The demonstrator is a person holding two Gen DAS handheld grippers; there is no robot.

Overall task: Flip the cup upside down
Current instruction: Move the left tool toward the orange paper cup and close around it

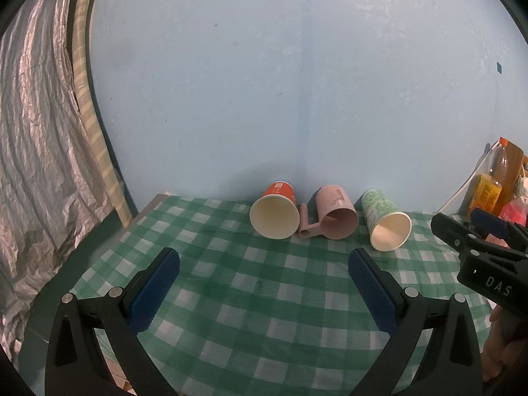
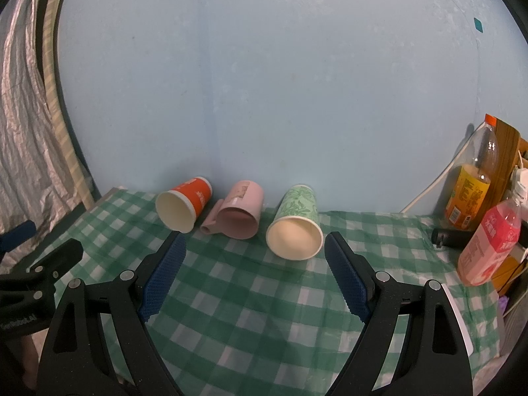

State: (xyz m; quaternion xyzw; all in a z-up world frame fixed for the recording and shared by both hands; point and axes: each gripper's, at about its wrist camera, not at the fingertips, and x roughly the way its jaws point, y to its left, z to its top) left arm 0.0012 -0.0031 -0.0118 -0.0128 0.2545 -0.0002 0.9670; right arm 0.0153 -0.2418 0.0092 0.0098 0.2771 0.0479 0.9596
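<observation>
Three cups lie on their sides at the back of the green checked table (image 1: 264, 313), mouths toward me: an orange paper cup (image 1: 275, 209) (image 2: 183, 203), a pink handled mug (image 1: 333, 213) (image 2: 239, 214) and a green patterned paper cup (image 1: 386, 219) (image 2: 295, 227). My left gripper (image 1: 264, 264) is open and empty, well short of the cups. My right gripper (image 2: 254, 250) is open and empty, its fingertips just in front of the green cup. The right gripper also shows at the right edge of the left wrist view (image 1: 478, 241).
A light blue wall stands right behind the cups. Bottles (image 2: 472, 188) (image 2: 491, 247) and a wooden box stand at the table's right end, with a black object (image 2: 452, 237) beside them. Silver foil sheeting (image 1: 33, 165) hangs past the table's left edge.
</observation>
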